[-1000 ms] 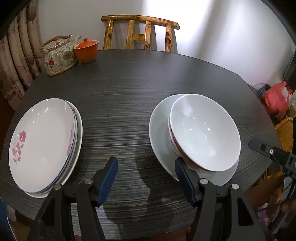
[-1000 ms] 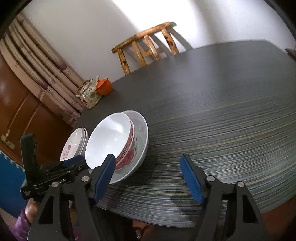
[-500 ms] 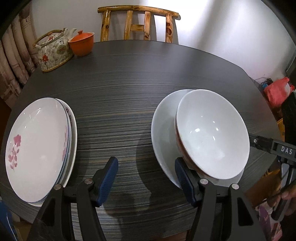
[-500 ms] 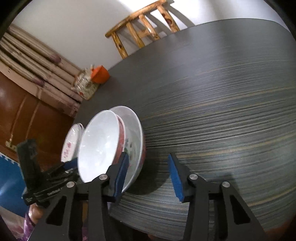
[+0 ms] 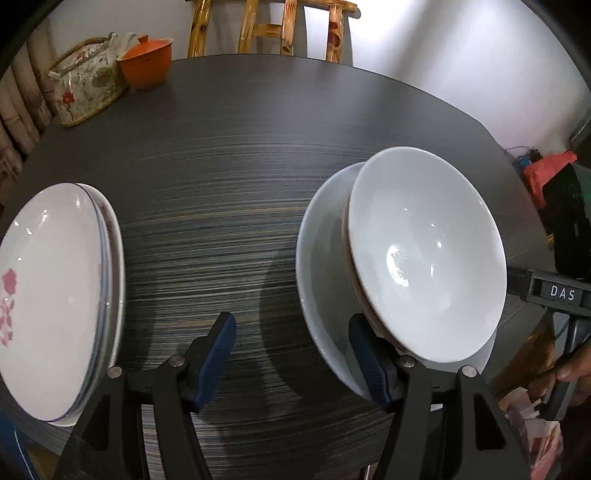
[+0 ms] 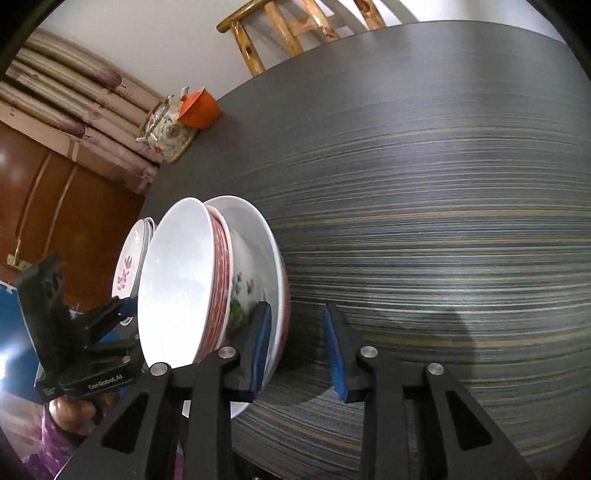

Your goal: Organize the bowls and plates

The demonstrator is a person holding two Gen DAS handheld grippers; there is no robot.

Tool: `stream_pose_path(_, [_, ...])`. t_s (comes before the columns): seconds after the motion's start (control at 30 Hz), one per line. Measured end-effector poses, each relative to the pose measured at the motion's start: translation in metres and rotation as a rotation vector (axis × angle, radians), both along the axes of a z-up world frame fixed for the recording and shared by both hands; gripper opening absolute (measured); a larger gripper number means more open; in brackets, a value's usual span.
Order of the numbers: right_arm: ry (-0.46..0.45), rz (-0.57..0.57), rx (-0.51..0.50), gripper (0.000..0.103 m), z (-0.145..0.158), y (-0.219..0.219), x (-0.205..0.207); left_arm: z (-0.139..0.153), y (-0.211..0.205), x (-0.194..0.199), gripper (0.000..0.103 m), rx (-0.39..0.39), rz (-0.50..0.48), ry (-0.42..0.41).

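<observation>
Since the frames a second ago, the right gripper (image 6: 297, 347) has narrowed its blue-padded jaws and come in close to the nested white ceramic bowls (image 6: 177, 280); its left pad now overlaps the rim of the wide outer bowl (image 6: 275, 258), though whether it touches cannot be told. Its jaws stand partly open with nothing between them. The left gripper (image 5: 291, 354) has also drawn nearer; its jaws are wide apart and hold nothing, the right pad just beside the near rim of the bowl stack.

Nearest the grippers, the bowls sit by the front edge of the dark wood-grain round table (image 5: 236, 177): a plain white inner bowl (image 5: 424, 258) over a red-patterned one (image 6: 219, 280), both leaning inside the larger outer bowl with a floral inside. Well apart to the left, also near the table edge, lies the stack of white plates with pink flowers (image 5: 51, 295).

At the far side of the table stand a floral ceramic teapot with a rope handle (image 5: 88, 85) and, touching it or just beside it, an orange lidded cup (image 5: 147, 64). Beyond the table is a wooden chair (image 5: 273, 26).
</observation>
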State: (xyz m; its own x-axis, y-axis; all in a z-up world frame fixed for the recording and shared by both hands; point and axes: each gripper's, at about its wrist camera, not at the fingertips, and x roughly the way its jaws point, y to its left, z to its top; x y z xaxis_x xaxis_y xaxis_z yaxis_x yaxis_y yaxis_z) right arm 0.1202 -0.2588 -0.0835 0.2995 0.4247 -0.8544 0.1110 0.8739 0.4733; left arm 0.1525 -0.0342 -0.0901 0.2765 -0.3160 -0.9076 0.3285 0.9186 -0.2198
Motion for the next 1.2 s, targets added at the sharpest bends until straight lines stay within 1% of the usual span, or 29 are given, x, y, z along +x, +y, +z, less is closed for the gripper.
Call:
stream_pose_path(0.03, [0.003, 0.004, 0.005, 0.028, -0.001, 0.001, 0.001, 0.001, -0.002, -0.001, 0.051, -0.022, -0.019, -0.017])
stream_pose_path(0.07, [0.005, 0.007, 0.015, 0.026, -0.003, 0.001, 0.001, 0.003, -0.005, -0.003, 0.032, -0.041, -0.034, -0.030])
stream_pose_path(0.1, [0.006, 0.009, 0.023, 0.025, -0.003, 0.000, 0.002, 0.005, -0.009, -0.005, 0.019, -0.042, -0.045, -0.041])
stream_pose_path(0.13, [0.003, 0.007, 0.029, 0.021, -0.004, 0.000, 0.002, 0.007, -0.016, -0.006, 0.019, 0.011, -0.045, -0.065])
stream_pose_path(0.17, [-0.003, 0.009, 0.036, 0.013, -0.004, 0.001, 0.001, 0.007, -0.020, -0.008, 0.019, 0.041, -0.046, -0.084])
stream_pose_path(0.2, [-0.012, 0.018, 0.051, 0.013, -0.002, 0.005, 0.001, 0.008, -0.019, -0.007, 0.018, 0.029, -0.037, -0.086])
stream_pose_path(0.3, [-0.034, 0.042, -0.018, 0.013, 0.003, 0.013, -0.001, 0.005, -0.009, -0.003, 0.016, -0.046, -0.008, -0.052])
stream_pose_path(0.4, [-0.044, 0.023, 0.029, 0.014, 0.000, 0.009, -0.003, 0.007, -0.010, -0.008, 0.016, -0.023, -0.008, -0.071])
stream_pose_path(0.5, [-0.050, 0.023, 0.018, 0.014, 0.001, 0.013, -0.005, 0.009, -0.005, -0.014, 0.015, -0.048, 0.012, -0.071])
stream_pose_path(0.63, [-0.043, 0.009, 0.038, 0.014, -0.001, 0.017, -0.010, 0.015, 0.004, -0.019, 0.014, -0.044, 0.032, -0.085])
stream_pose_path(0.77, [-0.035, 0.005, 0.054, 0.014, 0.000, 0.024, -0.012, 0.029, 0.010, -0.030, 0.013, -0.053, 0.058, -0.103])
stream_pose_path(1.0, [-0.050, 0.023, 0.064, 0.014, 0.014, 0.038, -0.008, 0.048, 0.036, -0.034, 0.013, -0.063, 0.113, -0.131])
stream_pose_path(1.2, [-0.067, 0.057, 0.064, 0.014, 0.028, 0.061, 0.003, 0.070, 0.068, -0.034, 0.013, -0.064, 0.173, -0.169])
